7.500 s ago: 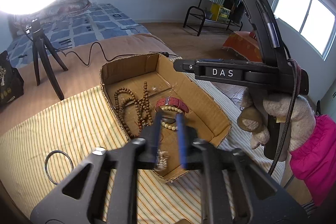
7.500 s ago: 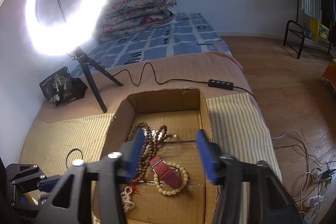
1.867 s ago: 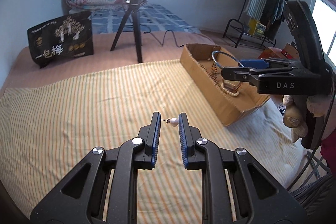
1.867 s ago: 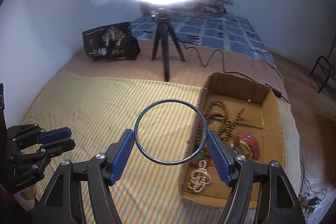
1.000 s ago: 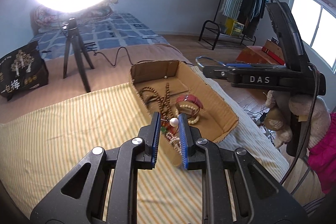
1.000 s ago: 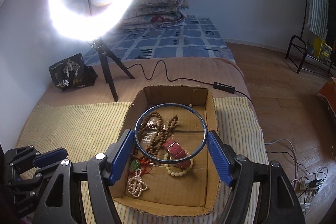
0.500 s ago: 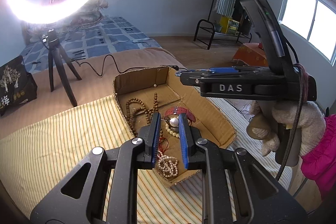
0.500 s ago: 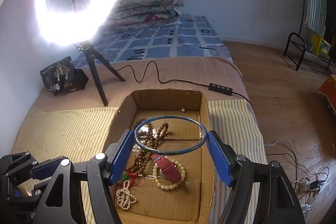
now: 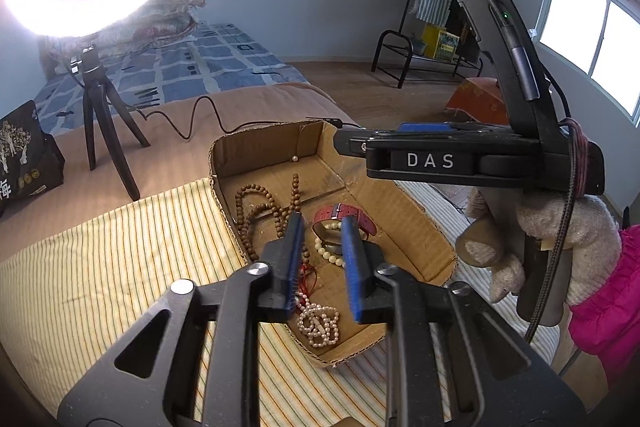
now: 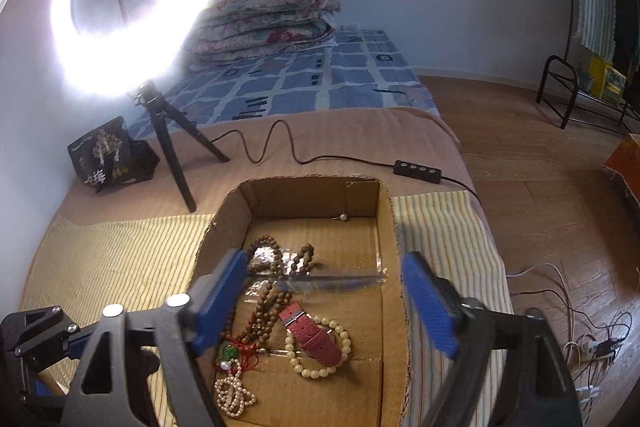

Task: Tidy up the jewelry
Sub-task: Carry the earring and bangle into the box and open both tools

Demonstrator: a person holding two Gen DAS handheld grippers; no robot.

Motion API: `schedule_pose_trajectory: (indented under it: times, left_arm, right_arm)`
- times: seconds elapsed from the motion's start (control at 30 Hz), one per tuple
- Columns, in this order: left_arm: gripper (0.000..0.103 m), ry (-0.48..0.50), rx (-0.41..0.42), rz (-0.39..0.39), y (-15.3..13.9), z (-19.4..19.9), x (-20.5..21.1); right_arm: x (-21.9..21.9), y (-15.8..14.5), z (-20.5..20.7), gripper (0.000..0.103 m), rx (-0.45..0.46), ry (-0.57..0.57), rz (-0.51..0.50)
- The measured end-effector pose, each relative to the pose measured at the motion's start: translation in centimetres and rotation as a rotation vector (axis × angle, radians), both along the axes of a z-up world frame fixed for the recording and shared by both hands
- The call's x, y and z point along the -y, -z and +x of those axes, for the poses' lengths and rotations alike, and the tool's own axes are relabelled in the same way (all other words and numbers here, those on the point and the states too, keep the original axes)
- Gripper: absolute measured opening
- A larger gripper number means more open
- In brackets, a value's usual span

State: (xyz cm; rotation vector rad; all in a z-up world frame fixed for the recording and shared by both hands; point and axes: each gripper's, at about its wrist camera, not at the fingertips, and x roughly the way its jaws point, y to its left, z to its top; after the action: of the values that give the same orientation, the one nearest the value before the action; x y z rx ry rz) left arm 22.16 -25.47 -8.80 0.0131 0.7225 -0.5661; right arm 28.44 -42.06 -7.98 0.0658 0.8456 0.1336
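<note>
Bangle (image 10: 320,279) blurred between your right fingers (image 10: 428,311), which were spread wide over the box (image 10: 304,183), probably so it would land inside; your left fingers (image 9: 352,251) gaped empty above the beads (image 9: 256,211)

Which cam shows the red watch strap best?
Right wrist: the red watch strap lies fully in view on the cardboard box floor. Left wrist shows it partly hidden behind the left gripper.

both wrist views overlook cardboard box (image 9: 416,223)
</note>
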Motion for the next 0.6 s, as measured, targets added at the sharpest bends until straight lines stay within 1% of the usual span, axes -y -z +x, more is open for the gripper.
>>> schedule_pose_trajectory:
  times: [0.03, 0.07, 0.13, 0.4, 0.6]
  left_arm:
    - [0.052, -0.002, 0.002, -0.003, -0.04, -0.02, -0.04]
    - [0.065, -0.007, 0.006, -0.010, -0.11, -0.11, -0.11]
    - [0.070, -0.021, 0.016, -0.025, -0.26, -0.19, -0.32]
    - [0.071, -0.025, -0.002, -0.019, -0.02, 0.05, -0.32]
    - [0.071, -0.024, 0.008, -0.015, -0.42, -0.46, -0.46]
  right_arm:
    - [0.09, -0.04, -0.02, 0.095, 0.005, 0.009, 0.001]
    - [0.27, -0.06, -0.09, 0.097, 0.011, 0.021, 0.007]
    - [0.48, -0.05, -0.15, 0.099, 0.010, 0.032, 0.013]
    - [0.47, 0.07, -0.16, 0.102, 0.002, 0.048, 0.002]
    - [0.28, -0.27, -0.54, 0.102, 0.008, 0.049, 0.001]
